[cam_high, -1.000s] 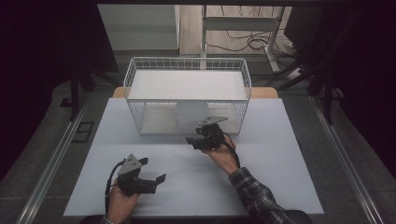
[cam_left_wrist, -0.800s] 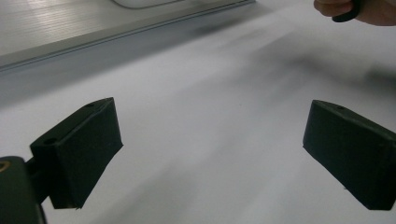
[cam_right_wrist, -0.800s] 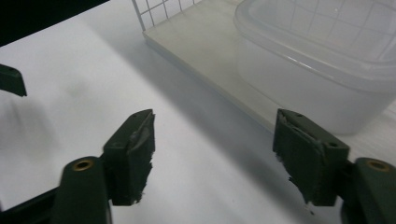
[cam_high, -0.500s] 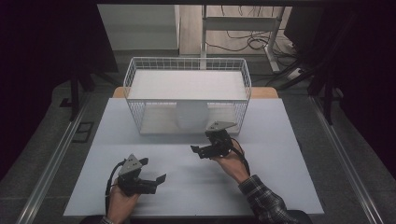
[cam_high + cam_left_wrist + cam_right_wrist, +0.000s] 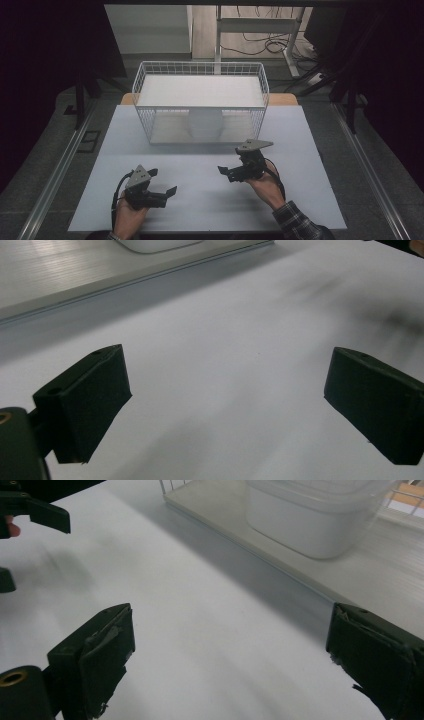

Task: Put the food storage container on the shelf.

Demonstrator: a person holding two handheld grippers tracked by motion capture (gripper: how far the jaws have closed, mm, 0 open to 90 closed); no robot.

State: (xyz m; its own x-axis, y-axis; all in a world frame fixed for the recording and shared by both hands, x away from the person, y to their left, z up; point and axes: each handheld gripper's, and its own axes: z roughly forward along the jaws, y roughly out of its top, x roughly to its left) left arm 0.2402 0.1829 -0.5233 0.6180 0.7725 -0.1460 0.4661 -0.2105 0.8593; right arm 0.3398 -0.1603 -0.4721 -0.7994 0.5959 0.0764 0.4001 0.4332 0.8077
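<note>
Tub sits inside the basket, both grippers empty

Tub stands upright on the floor of the wire basket, under its white upper shelf, at the far middle of the tabletop. Nothing else lies on the white surface.

At the left, the left gripper rests low near the front edge, jaws spread wide with only bare tabletop between them. In the left gripper view the tub's base appears far off at the top edge, well apart from this hand.

Further right, the right gripper hovers in front of the basket's near right corner. Its jaws have just been opening and now stand wide, with nothing between them. In the right gripper view the tub lies ahead and to the upper right, beyond the basket's front lip.

The relation that matters: the tub lies behind and slightly left of the right gripper, which is clearly the nearer of the two. The tub looks roundish, with no marked long axis, so a reach would probably go straight in through the basket's open front, under the shelf.
</note>
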